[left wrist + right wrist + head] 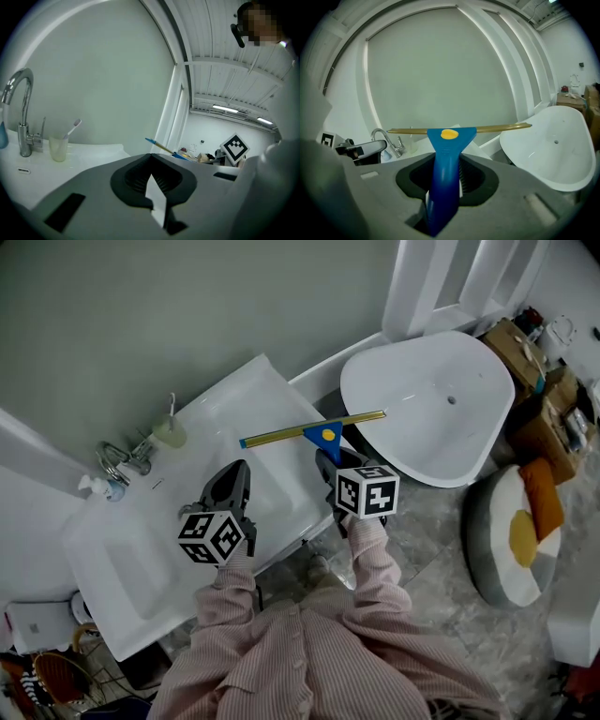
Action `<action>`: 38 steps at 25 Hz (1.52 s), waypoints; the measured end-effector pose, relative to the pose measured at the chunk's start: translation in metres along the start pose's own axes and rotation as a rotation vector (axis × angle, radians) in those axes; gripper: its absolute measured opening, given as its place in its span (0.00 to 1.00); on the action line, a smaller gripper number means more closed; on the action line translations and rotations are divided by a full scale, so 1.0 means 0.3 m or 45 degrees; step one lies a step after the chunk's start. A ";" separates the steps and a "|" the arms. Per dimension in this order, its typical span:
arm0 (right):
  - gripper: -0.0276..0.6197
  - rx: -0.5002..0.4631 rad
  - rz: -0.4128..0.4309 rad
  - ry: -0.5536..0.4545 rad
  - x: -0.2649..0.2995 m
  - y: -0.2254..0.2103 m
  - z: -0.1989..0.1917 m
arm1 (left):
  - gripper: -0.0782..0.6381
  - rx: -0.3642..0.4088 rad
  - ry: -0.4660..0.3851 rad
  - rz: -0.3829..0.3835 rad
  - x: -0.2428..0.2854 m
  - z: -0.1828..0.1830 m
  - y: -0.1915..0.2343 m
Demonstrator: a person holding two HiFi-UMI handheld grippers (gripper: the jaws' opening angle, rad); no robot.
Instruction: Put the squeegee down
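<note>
Over the right edge of the white counter (246, 390), at centre frame in the head view, squeegee (323, 434) held up, apparently clear of every surface. Blue handle clamped upright by right gripper (330, 461), jaws pressed on either side of it; yellowish blade lying level across the top. Left gripper (230, 486) lower left of centre, above the counter, jaws drawn together on nothing. Upper right, large white basin (487, 381). Judged from this: nothing of the task done so far, with lowering onto a surface and letting go both left.

squeegee (449, 145) handle end hidden, inside right claw (443, 194)
</note>
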State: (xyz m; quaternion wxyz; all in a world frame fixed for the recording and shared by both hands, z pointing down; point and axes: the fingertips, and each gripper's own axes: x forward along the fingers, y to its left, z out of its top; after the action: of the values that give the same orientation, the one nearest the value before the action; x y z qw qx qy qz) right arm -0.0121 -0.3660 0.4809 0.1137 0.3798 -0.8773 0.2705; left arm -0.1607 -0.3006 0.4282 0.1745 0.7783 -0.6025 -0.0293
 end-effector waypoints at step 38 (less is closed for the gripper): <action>0.23 -0.192 -0.348 0.391 0.443 -0.144 -0.247 | 0.11 -0.257 0.227 0.074 0.271 -0.312 0.207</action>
State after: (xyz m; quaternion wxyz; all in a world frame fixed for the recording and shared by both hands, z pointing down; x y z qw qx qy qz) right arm -0.0721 -0.4293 0.6128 0.3099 0.4400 -0.8077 0.2409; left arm -0.1722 -0.3688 0.5483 0.3056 0.7384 -0.6010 -0.0156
